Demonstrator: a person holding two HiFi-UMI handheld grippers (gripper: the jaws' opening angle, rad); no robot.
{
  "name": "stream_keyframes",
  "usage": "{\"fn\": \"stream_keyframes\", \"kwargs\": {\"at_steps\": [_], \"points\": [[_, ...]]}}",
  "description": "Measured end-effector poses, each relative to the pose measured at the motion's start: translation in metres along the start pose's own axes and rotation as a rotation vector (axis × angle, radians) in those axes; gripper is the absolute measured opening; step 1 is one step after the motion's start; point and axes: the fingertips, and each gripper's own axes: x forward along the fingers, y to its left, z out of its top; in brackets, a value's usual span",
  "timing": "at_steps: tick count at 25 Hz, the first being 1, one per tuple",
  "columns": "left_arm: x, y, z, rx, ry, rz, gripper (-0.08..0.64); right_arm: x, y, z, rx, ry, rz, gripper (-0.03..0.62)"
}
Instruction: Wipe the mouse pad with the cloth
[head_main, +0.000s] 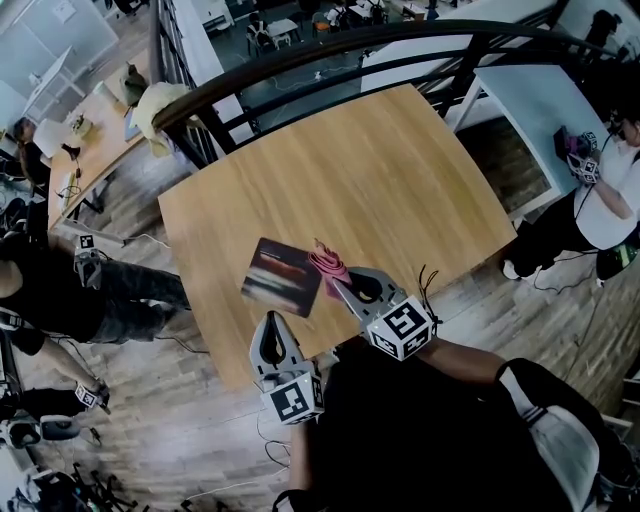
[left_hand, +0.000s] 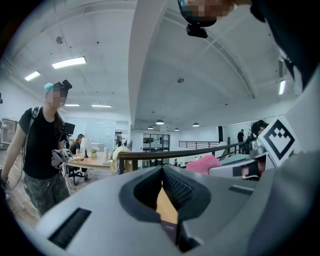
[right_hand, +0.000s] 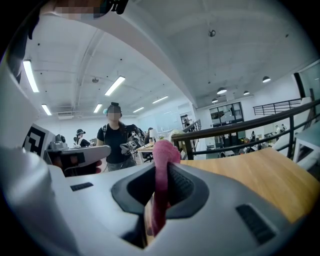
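Note:
A dark mouse pad (head_main: 283, 277) with a blurred streaky print lies near the front edge of the wooden table (head_main: 400, 180). My right gripper (head_main: 337, 284) is just right of the pad, shut on the pink cloth (head_main: 327, 261), which bunches past its tips by the pad's right edge. In the right gripper view the pink cloth (right_hand: 159, 195) is pinched between the jaws of the right gripper (right_hand: 162, 167). My left gripper (head_main: 272, 322) hovers at the table's front edge below the pad, shut with nothing in it. The left gripper view shows the left gripper (left_hand: 162, 170) with jaws together and the cloth (left_hand: 202, 164) to its right.
A black curved railing (head_main: 330, 55) runs behind the table. A white table (head_main: 530, 100) stands at the right, with a person (head_main: 600, 210) beside it. Another person (head_main: 90, 290) stands at the left, near a desk (head_main: 90, 150) with clutter. Cables lie on the wooden floor (head_main: 200, 440).

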Motion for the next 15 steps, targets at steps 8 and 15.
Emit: {"fn": "stream_keyframes", "kwargs": {"at_steps": [8, 15], "points": [[0.0053, -0.0005, 0.0021, 0.003, -0.002, 0.001, 0.023, 0.0053, -0.0011, 0.004, -0.003, -0.007, 0.008, 0.057], [0.0074, -0.0018, 0.0058, 0.005, 0.012, 0.018, 0.023, 0.003, -0.0022, 0.0068, 0.0, -0.015, 0.007, 0.055]]}}
